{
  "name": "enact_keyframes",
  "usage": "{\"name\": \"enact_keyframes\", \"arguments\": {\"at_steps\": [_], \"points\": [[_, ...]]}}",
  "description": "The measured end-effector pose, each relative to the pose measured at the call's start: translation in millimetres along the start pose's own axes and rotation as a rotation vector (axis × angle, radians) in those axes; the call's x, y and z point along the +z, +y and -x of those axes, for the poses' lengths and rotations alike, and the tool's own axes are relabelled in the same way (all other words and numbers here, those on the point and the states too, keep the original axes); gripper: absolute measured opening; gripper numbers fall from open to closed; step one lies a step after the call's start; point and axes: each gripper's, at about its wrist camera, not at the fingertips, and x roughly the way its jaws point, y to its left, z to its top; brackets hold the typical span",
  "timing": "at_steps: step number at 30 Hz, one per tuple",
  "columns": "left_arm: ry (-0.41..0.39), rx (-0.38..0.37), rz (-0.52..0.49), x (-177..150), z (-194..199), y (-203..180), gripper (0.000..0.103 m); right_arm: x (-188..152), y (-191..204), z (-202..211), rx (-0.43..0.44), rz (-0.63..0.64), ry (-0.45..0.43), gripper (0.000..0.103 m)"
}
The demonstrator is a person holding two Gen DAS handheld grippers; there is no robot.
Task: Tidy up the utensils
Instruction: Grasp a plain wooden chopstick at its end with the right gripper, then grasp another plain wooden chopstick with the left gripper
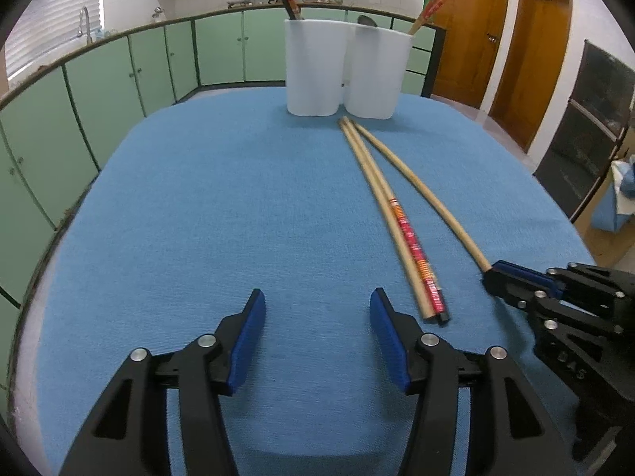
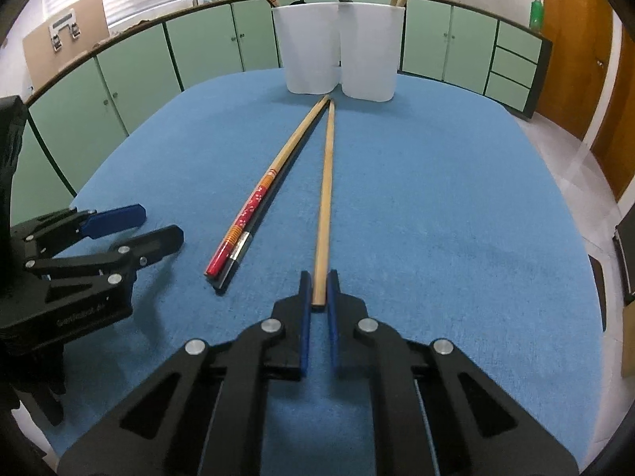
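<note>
A white two-compartment utensil holder (image 1: pixel 341 71) stands at the far side of the blue table (image 1: pixel 222 214), with chopsticks sticking out of both compartments. On the cloth lie a plain wooden chopstick (image 2: pixel 325 198) and a pair, one with red patterned end (image 2: pixel 254 206). My right gripper (image 2: pixel 318 281) is shut on the near end of the plain chopstick, which still rests on the cloth. In the left wrist view the right gripper (image 1: pixel 492 273) shows at the chopstick's end (image 1: pixel 420 190). My left gripper (image 1: pixel 315 309) is open and empty, left of the pair (image 1: pixel 397 222).
The holder (image 2: pixel 337 51) also shows in the right wrist view, and the left gripper (image 2: pixel 158 226) is at the left. Green kitchen cabinets (image 1: pixel 119 79) ring the table. Wooden doors (image 1: pixel 528 59) stand at the right.
</note>
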Motion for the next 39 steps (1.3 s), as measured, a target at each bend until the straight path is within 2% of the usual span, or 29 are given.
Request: {"name": "enact_keyframes", "arguments": {"at_steps": [2,7,14,25,30,32,34,36,38,39], "points": [[0.001,-0.017,-0.003,0,1,-4,0.054,0,-4,1,-0.025,-0.002,-0.004,0.006],[0.005,-0.025,-0.030,3,-2,-16,0.054,-3,-20,2,0.000,-0.052,-0.004,0.006],[0.008,-0.037,-0.064,7,-9,-32,0.055,-3,-22,0,0.010,-0.064,-0.005,0.006],[0.017,-0.015,-0.051,3,-8,-24,0.056,-5,-22,1,0.004,-0.056,-0.005,0.007],[0.026,0.023,-0.085,2,-10,-33,0.056,-5,-19,0,-0.008,-0.045,-0.004,0.008],[0.024,0.021,-0.078,2,-9,-34,0.051,-5,-19,-1,-0.012,-0.042,-0.004,0.008],[0.019,0.023,-0.074,2,-8,-35,0.037,-5,-18,-1,-0.012,-0.041,-0.005,0.008],[0.015,0.018,-0.072,1,-7,-37,0.018,-5,-18,0,-0.012,-0.042,-0.006,0.006],[0.013,0.013,-0.073,1,-8,-39,0.008,-5,-18,0,-0.011,-0.042,-0.008,0.006],[0.011,0.013,-0.068,1,-8,-39,0.008,-5,-17,0,-0.012,-0.042,-0.009,0.006]]}}
